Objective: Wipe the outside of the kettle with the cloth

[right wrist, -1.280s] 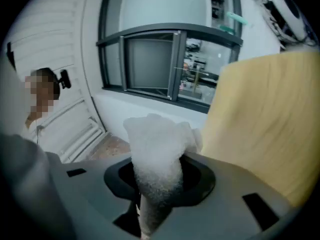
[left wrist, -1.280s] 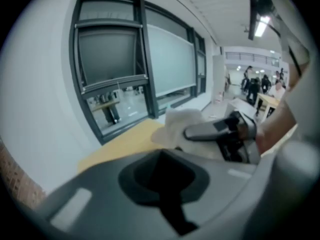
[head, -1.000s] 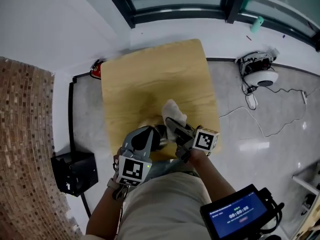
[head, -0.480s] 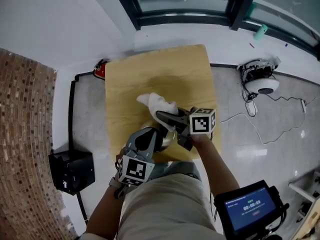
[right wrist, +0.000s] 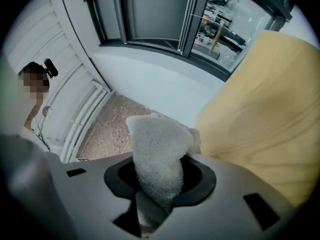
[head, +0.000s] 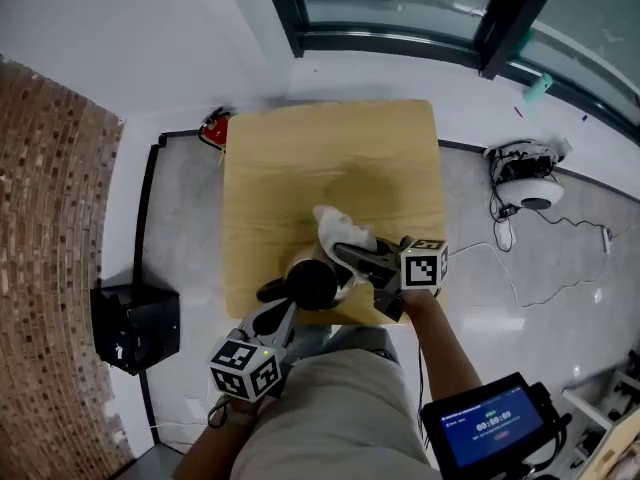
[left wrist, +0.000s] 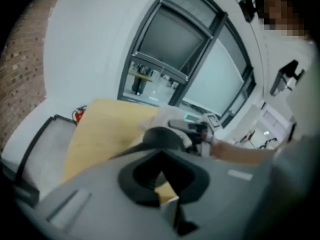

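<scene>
Left gripper comes in from the near side, jaws closed on the dark handle of the kettle, which sits on the table close to its near edge. Right gripper is just right of the kettle, jaws clamped on the white cloth, and the cloth bunches against the kettle's far-right side.

Around the table: a red fire extinguisher at the far-left corner, a black box on the floor to the left by the brick wall, and a white device trailing cables on the right. A lit screen hangs near right.

The right gripper view shows the fluffy cloth pinched deep in the jaws and standing up past them (the head view only shows a white lump). The left gripper view shows the kettle's dark top straight ahead, the other gripper behind it.

Bare wood runs from the kettle to the table's far edge; the near edge is tight against the person.
</scene>
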A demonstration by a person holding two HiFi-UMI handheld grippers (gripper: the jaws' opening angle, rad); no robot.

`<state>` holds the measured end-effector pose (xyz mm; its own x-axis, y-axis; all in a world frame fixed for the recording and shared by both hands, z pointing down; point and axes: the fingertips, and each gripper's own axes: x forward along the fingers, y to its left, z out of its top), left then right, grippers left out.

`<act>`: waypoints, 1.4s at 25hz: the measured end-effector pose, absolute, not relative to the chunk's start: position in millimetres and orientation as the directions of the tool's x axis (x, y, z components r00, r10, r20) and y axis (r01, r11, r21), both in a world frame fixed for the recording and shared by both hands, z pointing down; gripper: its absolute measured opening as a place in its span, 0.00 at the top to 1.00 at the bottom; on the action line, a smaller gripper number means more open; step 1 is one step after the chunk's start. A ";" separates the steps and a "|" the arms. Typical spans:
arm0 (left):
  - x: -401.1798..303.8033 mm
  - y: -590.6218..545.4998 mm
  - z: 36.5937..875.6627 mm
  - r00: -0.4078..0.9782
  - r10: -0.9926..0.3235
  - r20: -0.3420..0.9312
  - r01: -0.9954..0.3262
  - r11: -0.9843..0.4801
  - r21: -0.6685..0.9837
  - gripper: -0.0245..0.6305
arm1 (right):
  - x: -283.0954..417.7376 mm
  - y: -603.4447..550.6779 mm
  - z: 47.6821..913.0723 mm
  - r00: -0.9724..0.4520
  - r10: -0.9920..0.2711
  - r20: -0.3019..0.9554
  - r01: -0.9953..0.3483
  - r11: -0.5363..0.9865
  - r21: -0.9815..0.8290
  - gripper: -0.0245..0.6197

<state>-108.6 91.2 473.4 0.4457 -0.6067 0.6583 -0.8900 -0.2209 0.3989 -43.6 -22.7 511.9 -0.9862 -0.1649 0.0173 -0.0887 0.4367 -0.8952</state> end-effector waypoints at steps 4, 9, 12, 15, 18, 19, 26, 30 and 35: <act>-119.5 74.9 476.3 0.414 -0.666 0.621 -0.899 -0.192 0.393 0.96 | -21.3 -0.3 506.1 -0.961 -0.277 -0.017 -0.086 0.355 -0.931 0.75; -150.4 55.7 478.3 0.375 -0.708 0.598 -0.906 -0.144 0.399 0.98 | -31.6 59.0 504.7 -0.967 -0.248 -0.051 -0.022 0.280 -0.960 0.75; -141.0 43.6 461.4 0.399 -0.711 0.579 -0.915 -0.269 0.299 0.98 | -29.9 58.3 498.0 -0.933 -0.356 -0.047 -0.073 0.316 -0.946 0.75; -103.1 35.8 453.6 0.437 -0.689 0.578 -0.873 -0.480 0.086 0.98 | -28.8 30.0 482.8 -0.869 -0.487 -0.084 -0.140 0.404 -0.904 0.75; -87.2 30.9 464.1 0.398 -0.704 0.589 -0.837 -0.541 -0.081 0.96 | -35.7 7.8 546.1 -0.831 -0.548 0.096 -0.309 0.312 -0.898 0.75; -86.3 30.2 463.6 0.384 -0.716 0.582 -0.837 -0.536 -0.107 0.96 | -30.3 2.4 580.0 -0.805 -0.559 0.200 -0.375 0.216 -0.902 0.75; -82.1 30.9 463.3 0.408 -0.688 0.600 -0.839 -0.541 -0.050 0.96 | -49.7 13.1 470.9 -0.850 -0.519 -0.091 -0.231 0.523 -0.821 0.75; -79.9 30.8 466.1 0.408 -0.686 0.602 -0.839 -0.542 -0.048 0.96 | -24.3 -6.4 612.1 -0.754 -0.579 0.310 -0.459 0.127 -0.880 0.75; -79.8 27.4 468.2 0.408 -0.688 0.600 -0.837 -0.544 -0.054 0.96 | -53.4 13.5 478.4 -0.911 -0.400 -0.101 -0.191 0.627 -0.755 0.75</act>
<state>-79.8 27.4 468.2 0.4085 -0.6878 0.6000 -0.8370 -0.5445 -0.0544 -53.4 13.5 478.4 -0.9110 -0.3998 -0.1009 -0.1914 0.6269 -0.7553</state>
